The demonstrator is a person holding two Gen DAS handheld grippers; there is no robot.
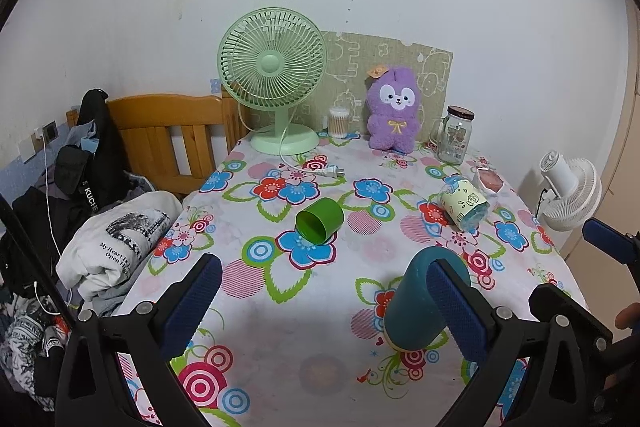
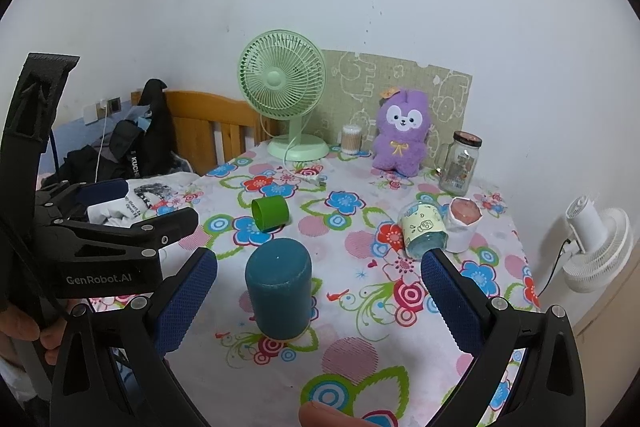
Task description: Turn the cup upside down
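Note:
A teal cup stands mouth-down on the flowered tablecloth, its closed base on top. It sits between the open fingers of my right gripper, closer to the left finger and touching neither. In the left wrist view the same teal cup shows partly behind the right finger of my open left gripper, which holds nothing. A green cup lies on its side further back, mouth facing me. A patterned cup also lies on its side to the right.
At the back of the table stand a green fan, its plug, a cotton-swab pot, a purple plush toy and a glass jar. A white cup stands by the patterned one. Clothes pile up left; a white fan stands right.

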